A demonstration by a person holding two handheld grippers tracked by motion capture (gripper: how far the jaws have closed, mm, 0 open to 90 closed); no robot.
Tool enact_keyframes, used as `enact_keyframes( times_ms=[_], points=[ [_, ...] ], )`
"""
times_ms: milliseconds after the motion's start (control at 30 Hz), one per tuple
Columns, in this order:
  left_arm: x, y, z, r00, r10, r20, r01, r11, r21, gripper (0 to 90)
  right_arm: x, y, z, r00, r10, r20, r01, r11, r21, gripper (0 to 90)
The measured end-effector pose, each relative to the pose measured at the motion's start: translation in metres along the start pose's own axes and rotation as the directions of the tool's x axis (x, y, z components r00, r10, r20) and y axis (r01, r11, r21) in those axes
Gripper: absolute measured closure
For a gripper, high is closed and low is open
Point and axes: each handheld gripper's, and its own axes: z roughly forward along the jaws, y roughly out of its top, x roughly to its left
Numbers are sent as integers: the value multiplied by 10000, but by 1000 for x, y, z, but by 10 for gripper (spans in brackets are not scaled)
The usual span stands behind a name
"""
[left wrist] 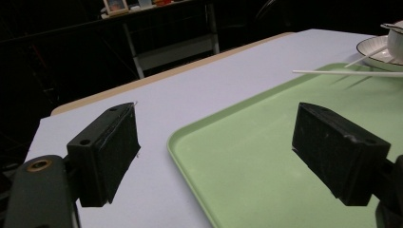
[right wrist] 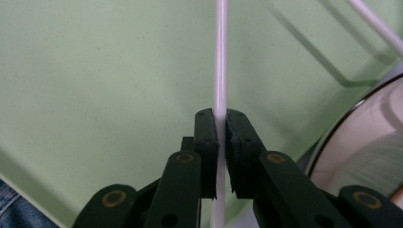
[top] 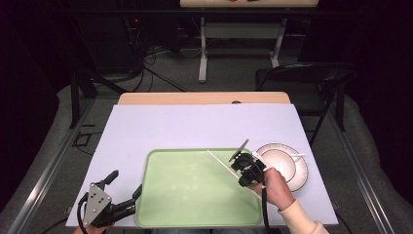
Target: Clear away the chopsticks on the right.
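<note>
Green tray (top: 195, 195) on the lavender-covered table (top: 160, 126), nothing resting on its floor. White plate (top: 299, 168) just beside the tray's right edge carries a white bowl (top: 277, 163); a second white stick (top: 295, 155) lies across the bowl's rim; bowl contents can't be made out. Right tongs (top: 249, 165) hover over the tray's right side, close to the plate, clenched on a thin white chopstick (top: 221, 163). In the right gripper view the chopstick (right wrist: 220, 71) runs straight up between the two black jaws, pinched partway along its length, with a short piece coming out below the pads and the long part reaching forward over the tray (right wrist: 95, 71). From the high view its long axis is diagonal: far tip up-left over the tray's back edge, near end down-right toward the person's hand (top: 277, 187). It is held above the tray, not touching it. The left gripper view shows the chopstick (left wrist: 347, 73) as a near-level line over the tray's far side. Left tongs (top: 124, 187) sit at the tray's front-left corner, jaws spread wide, released, gripping nothing; one jaw is over the table cover, the other over the tray edge.
</note>
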Motion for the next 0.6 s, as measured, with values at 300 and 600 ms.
enact_keyframes(
  times_ms=[300,600],
  points=[
    [0,0,0,10000,35,23,-35,10000,-9,155,4,5,18,9994,315,-148,-314,9995,81,837],
    [0,0,0,10000,82,22,-82,10000,-1,155,8,7,29,9994,299,-175,-295,9993,219,820]
  ],
)
